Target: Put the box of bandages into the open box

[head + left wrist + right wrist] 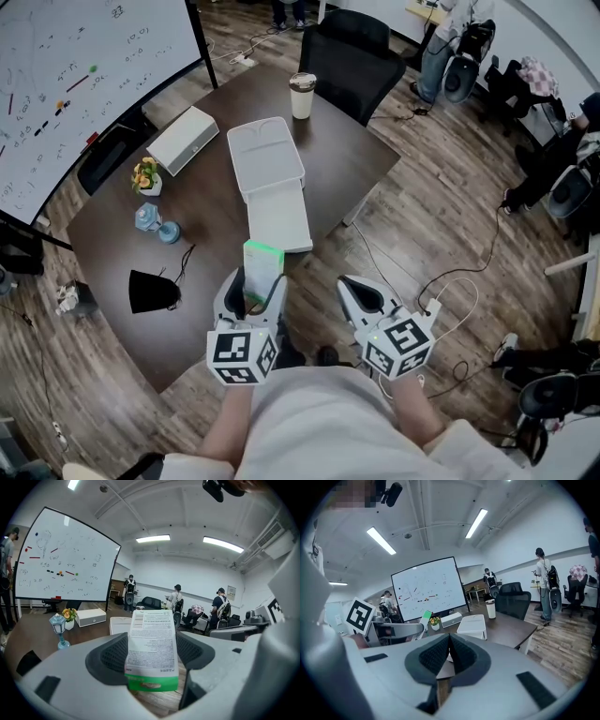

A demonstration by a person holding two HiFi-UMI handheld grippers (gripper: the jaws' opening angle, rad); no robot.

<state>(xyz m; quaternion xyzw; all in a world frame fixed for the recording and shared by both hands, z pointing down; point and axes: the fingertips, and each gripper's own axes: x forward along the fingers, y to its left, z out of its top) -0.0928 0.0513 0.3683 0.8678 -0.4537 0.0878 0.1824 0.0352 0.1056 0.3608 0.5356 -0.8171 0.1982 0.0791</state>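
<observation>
My left gripper [253, 286] is shut on the box of bandages [262, 263], a flat white box with a green end, held above the table's near edge. In the left gripper view the box of bandages [152, 649] stands between the two pads, printed side up. The open box [266, 159] is a white container lying just ahead, its lid [278, 217] folded toward me. My right gripper [361, 298] hangs beside the table's right edge with its jaws shut and nothing between them [449, 654]. From the right gripper view the open box [472, 625] lies ahead on the table.
On the dark table [216, 225] stand a paper cup [301, 95], a closed white box [183, 139], a small flower pot [145, 175], a blue lamp ornament [150, 222] and a black pouch [152, 290]. A black chair [352, 58] is at the far side, a whiteboard [75, 84] at the left.
</observation>
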